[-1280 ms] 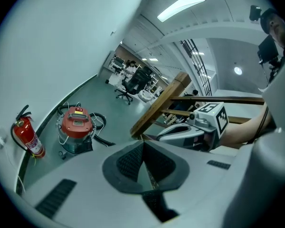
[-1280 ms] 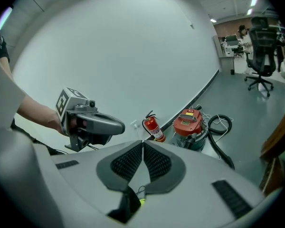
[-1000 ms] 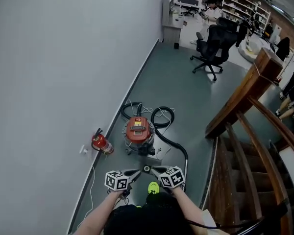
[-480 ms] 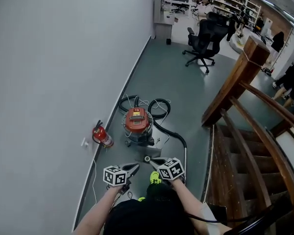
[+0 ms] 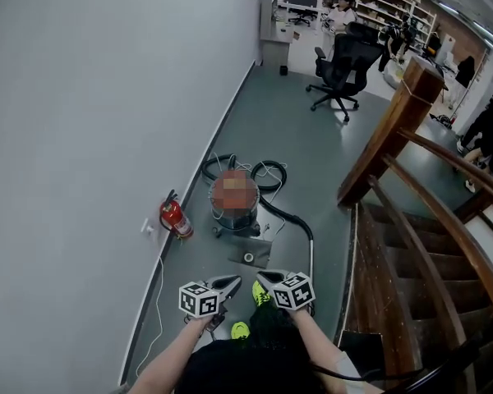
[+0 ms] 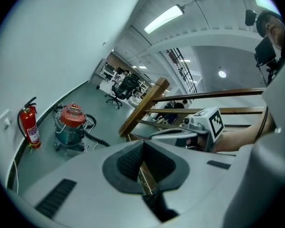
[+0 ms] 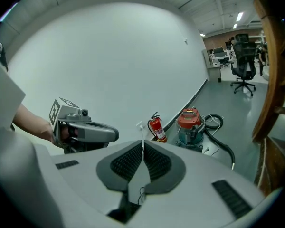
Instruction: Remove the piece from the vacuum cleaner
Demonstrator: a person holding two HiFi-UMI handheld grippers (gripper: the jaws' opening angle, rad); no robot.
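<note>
The vacuum cleaner (image 5: 234, 206), a steel drum with a red top, stands on the grey floor by the wall, well ahead of both grippers. Its black hose (image 5: 273, 179) coils behind it and runs to a metal tube (image 5: 312, 257). A small round piece (image 5: 249, 258) lies on the floor before the drum. My left gripper (image 5: 234, 281) and right gripper (image 5: 261, 277) hang side by side near my body, both shut and empty. The vacuum cleaner (image 6: 71, 125) shows in the left gripper view, and the vacuum cleaner (image 7: 190, 123) shows in the right gripper view.
A red fire extinguisher (image 5: 174, 218) stands against the wall left of the vacuum. A wooden stair rail (image 5: 394, 138) and steps drop away on the right. A black office chair (image 5: 341, 64) and desks stand far down the room. A white cable (image 5: 158, 302) runs along the wall.
The view has shifted, so the vacuum and the round piece now sit a little farther ahead of the jaw tips. Both grippers stay shut and level.
</note>
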